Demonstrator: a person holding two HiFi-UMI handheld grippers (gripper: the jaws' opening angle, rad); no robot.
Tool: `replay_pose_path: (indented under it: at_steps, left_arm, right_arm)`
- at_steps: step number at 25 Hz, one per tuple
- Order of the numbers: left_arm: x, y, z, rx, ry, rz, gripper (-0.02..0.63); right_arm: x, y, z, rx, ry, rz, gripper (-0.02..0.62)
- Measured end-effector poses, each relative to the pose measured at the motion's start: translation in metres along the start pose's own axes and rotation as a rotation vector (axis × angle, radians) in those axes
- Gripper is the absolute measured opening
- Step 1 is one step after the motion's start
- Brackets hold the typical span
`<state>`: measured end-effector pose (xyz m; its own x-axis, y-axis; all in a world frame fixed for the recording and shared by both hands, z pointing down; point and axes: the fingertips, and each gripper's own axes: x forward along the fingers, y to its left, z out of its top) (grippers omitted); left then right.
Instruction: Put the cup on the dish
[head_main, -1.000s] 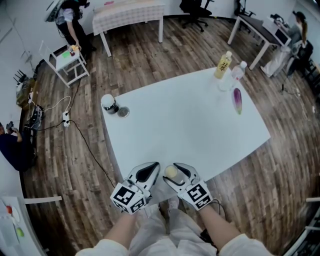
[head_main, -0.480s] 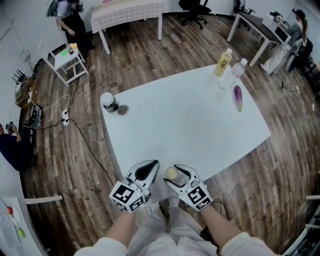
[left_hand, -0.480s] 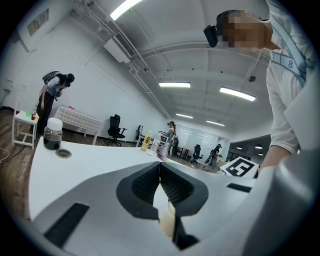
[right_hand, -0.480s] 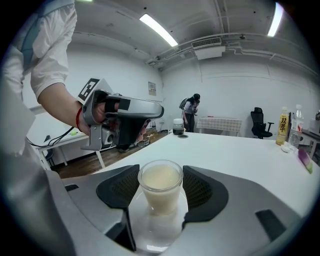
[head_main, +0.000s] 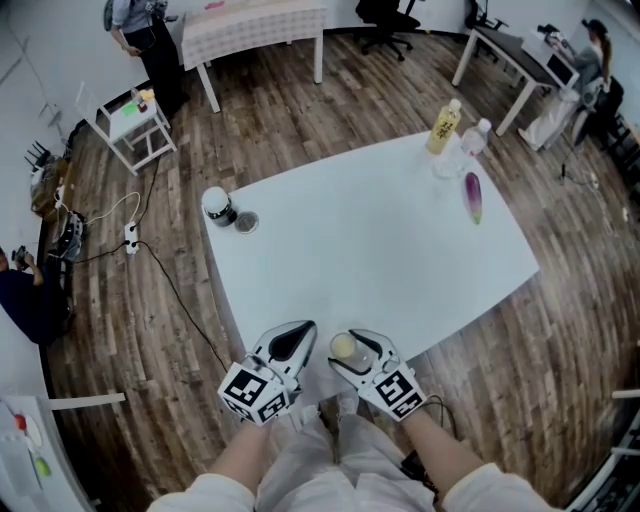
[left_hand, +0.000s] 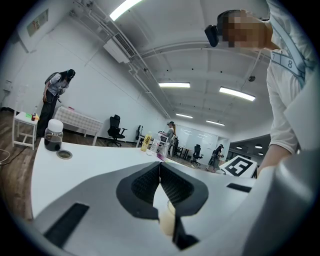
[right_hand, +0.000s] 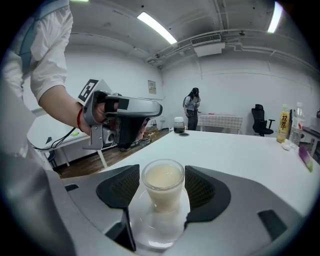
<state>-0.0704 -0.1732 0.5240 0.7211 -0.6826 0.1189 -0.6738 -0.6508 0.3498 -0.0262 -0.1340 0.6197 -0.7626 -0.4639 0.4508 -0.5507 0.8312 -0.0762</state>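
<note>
The full glass cup on the dish looks slippery; squeeze its sides softly. The right hand-held gripper is open around it, the left hand-held gripper closed, empty.

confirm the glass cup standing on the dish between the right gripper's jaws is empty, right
Not empty: the right gripper view shows the glass cup filled nearly to its rim with a pale milky liquid. The rest holds: it stands on the clear dish between the open jaws of the right gripper.
</note>
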Motion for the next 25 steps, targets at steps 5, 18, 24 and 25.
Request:
replay_pose_path:
  at_steps: [5,18,24,25]
  left_arm:
    - [-0.001,-0.002,-0.002,0.005,-0.008,-0.006,0.003]
    - [-0.012,-0.011,0.004,0.009,-0.009,-0.001,0.003]
    - [-0.021,-0.019,-0.003,0.004,-0.004,0.005,0.003]
    - [-0.023,-0.02,-0.002,0.003,0.002,0.01,0.003]
  right_arm:
    - [-0.004,0.0,0.002,-0.009,-0.006,-0.005,0.288]
    - [-0.028,0.002,0.02,-0.029,-0.026,-0.038,0.288]
    - [-0.041,0.005,0.021,-0.053,-0.029,-0.034,0.288]
    - [-0.043,0.006,0.021,-0.054,-0.028,-0.032,0.287]
